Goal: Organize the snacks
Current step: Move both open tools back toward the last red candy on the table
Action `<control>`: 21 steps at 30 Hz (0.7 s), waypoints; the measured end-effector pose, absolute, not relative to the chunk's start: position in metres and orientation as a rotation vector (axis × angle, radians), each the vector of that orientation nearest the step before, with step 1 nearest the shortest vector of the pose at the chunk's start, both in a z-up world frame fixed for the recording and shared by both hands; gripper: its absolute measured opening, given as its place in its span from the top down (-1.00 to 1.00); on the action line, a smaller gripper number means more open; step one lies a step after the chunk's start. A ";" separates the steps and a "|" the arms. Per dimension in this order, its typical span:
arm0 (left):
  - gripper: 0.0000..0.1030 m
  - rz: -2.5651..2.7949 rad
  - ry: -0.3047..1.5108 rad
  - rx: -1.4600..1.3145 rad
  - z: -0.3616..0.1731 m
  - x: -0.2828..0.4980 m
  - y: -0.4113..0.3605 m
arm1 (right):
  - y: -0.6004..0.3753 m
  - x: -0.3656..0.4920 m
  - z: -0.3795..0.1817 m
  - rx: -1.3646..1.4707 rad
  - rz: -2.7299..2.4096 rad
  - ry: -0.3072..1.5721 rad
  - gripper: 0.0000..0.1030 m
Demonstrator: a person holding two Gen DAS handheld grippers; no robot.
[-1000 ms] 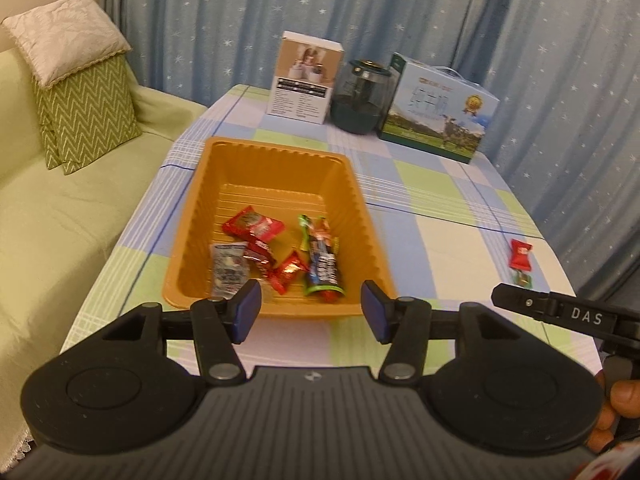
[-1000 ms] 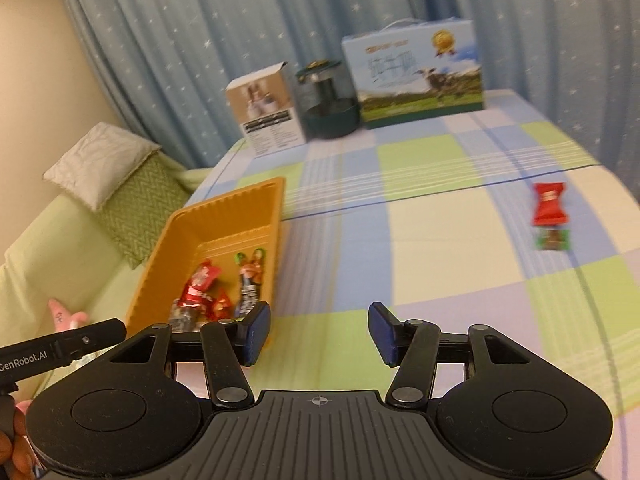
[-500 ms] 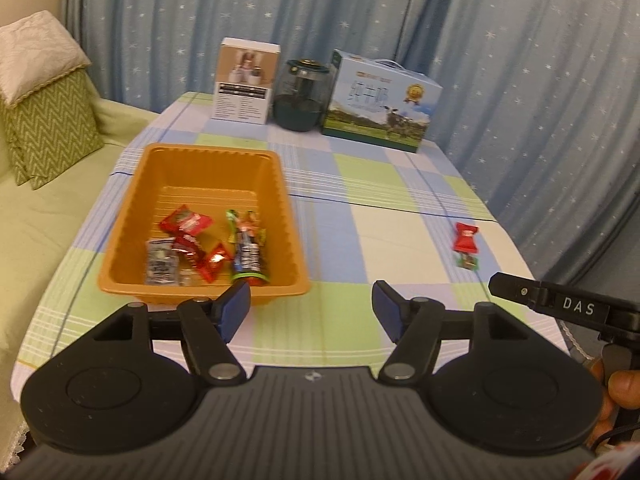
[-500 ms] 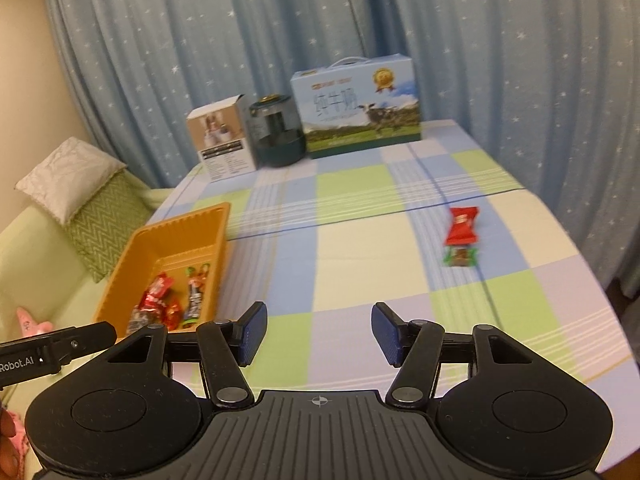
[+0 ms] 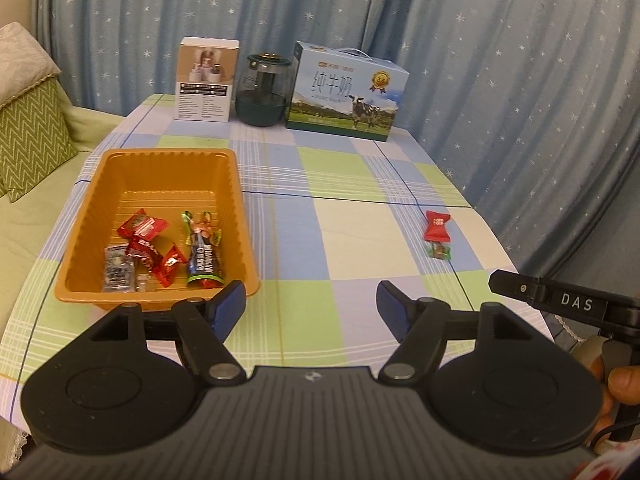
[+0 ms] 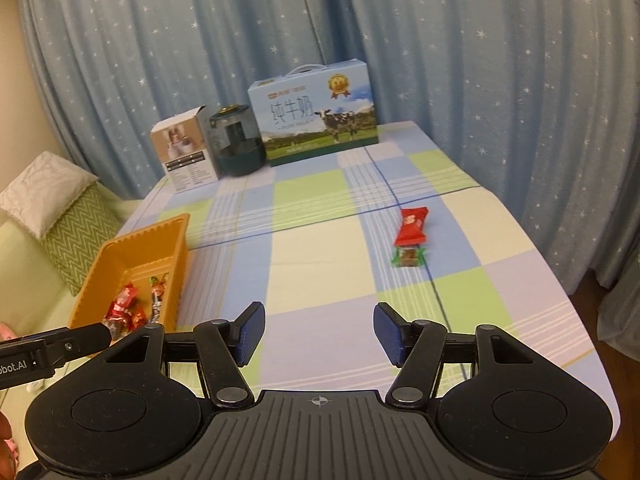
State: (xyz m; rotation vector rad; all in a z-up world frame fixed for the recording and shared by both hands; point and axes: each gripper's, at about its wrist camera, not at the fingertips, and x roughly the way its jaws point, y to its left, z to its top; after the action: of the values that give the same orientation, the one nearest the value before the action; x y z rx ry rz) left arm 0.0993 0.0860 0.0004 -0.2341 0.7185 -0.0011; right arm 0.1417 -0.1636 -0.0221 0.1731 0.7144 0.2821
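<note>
An orange tray on the left of the checked table holds several wrapped snacks; it also shows in the right wrist view. A red-wrapped snack and a small green-wrapped one lie side by side on the table's right part, also in the right wrist view: the red snack and the green one. My left gripper is open and empty, above the table's near edge, right of the tray. My right gripper is open and empty, well short of the two loose snacks.
At the back of the table stand a white box, a dark glass jar and a milk carton box. Blue star curtains hang behind. A green sofa with a cushion is at the left. The table's right edge drops off near the loose snacks.
Both grippers have pulled back and swung right; the tray now sits farther left in both views and the two loose snacks are nearer the centre. Both stay open.
</note>
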 end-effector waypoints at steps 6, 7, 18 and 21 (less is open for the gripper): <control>-0.35 -0.031 0.725 -0.216 0.000 0.108 0.073 | -0.178 0.144 -0.024 0.188 0.255 0.715 -0.18; -0.35 -0.037 0.726 -0.213 -0.001 0.110 0.071 | -0.181 0.144 -0.024 0.192 0.249 0.714 -0.18; -0.35 -0.108 0.743 -0.157 -0.010 0.139 0.040 | -0.221 0.152 -0.028 0.218 0.169 0.711 -0.18; -0.35 -0.129 0.747 -0.144 -0.015 0.150 0.030 | -0.232 0.155 -0.030 0.219 0.148 0.714 -0.18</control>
State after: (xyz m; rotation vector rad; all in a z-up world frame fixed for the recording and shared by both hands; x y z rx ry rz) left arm 0.1500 0.0297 -0.0150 -0.1440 0.7465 -0.1290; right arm 0.1548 -0.2322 -0.0296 0.2194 0.7138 0.1485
